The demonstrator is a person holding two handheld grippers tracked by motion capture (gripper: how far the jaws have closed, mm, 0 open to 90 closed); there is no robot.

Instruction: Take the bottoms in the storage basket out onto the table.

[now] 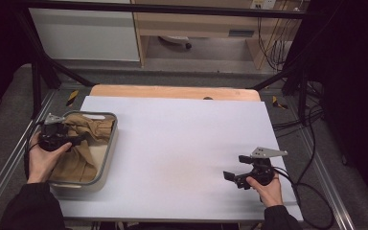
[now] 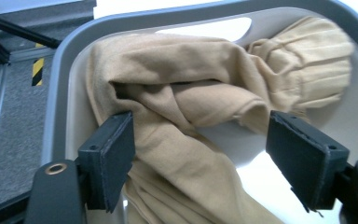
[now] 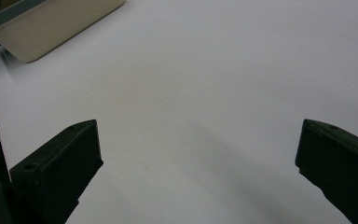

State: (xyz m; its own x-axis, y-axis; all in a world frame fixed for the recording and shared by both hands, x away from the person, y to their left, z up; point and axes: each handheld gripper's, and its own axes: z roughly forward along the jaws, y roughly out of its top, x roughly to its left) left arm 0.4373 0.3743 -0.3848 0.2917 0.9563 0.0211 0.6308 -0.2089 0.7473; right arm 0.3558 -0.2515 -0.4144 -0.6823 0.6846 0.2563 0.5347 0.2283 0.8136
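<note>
Currently the left tongs stand apart over the tan cloth, which lies bunched in the grey basin; one pad possibly brushes a fold. Well apart, the right tongs stand open above the white counter.

Room dim, dark at both sides; white table sheet evenly lit from above, soft shadows. Glare inside basin. Tan cloth motion-blurred at right. Right gripper view soft, hazy.
</note>
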